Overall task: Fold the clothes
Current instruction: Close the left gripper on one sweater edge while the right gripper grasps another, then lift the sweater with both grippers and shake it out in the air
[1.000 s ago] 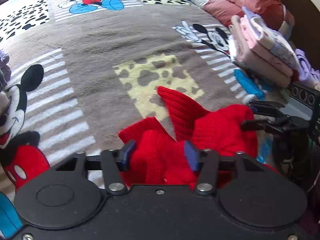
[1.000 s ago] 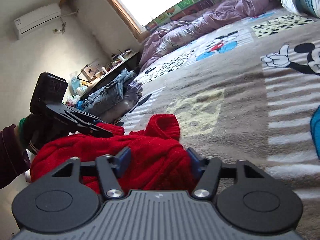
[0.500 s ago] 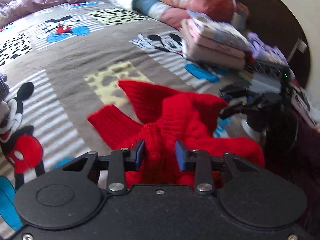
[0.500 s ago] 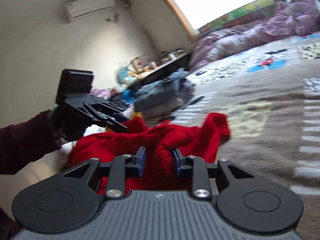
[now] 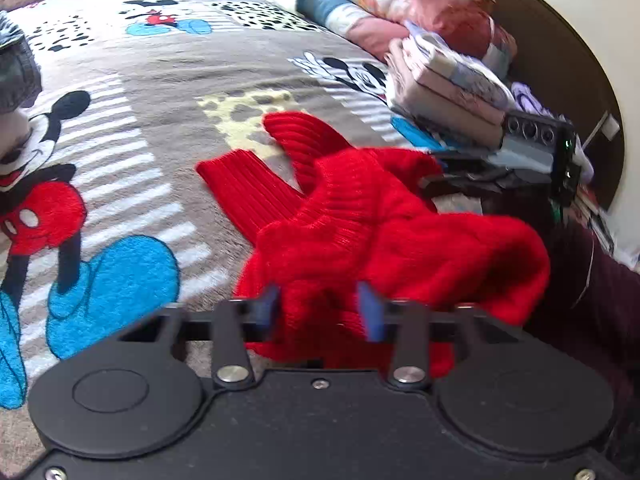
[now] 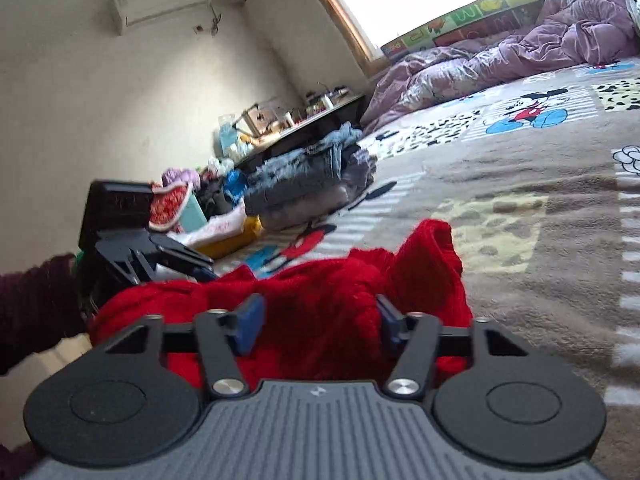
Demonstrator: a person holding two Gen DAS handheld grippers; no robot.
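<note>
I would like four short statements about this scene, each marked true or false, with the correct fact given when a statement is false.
1. The red knit sweater lies on a cartoon-mouse blanket. True.
2. The left gripper has its blue pads pressed tightly together. False: the pads stand apart, with sweater fabric bunched between them.
3. A stack of folded clothes sits on the bed beyond the sweater in the left wrist view. True.
4. The right gripper hangs above bare blanket, far from the sweater. False: its jaws are open with red sweater fabric between them.
</note>
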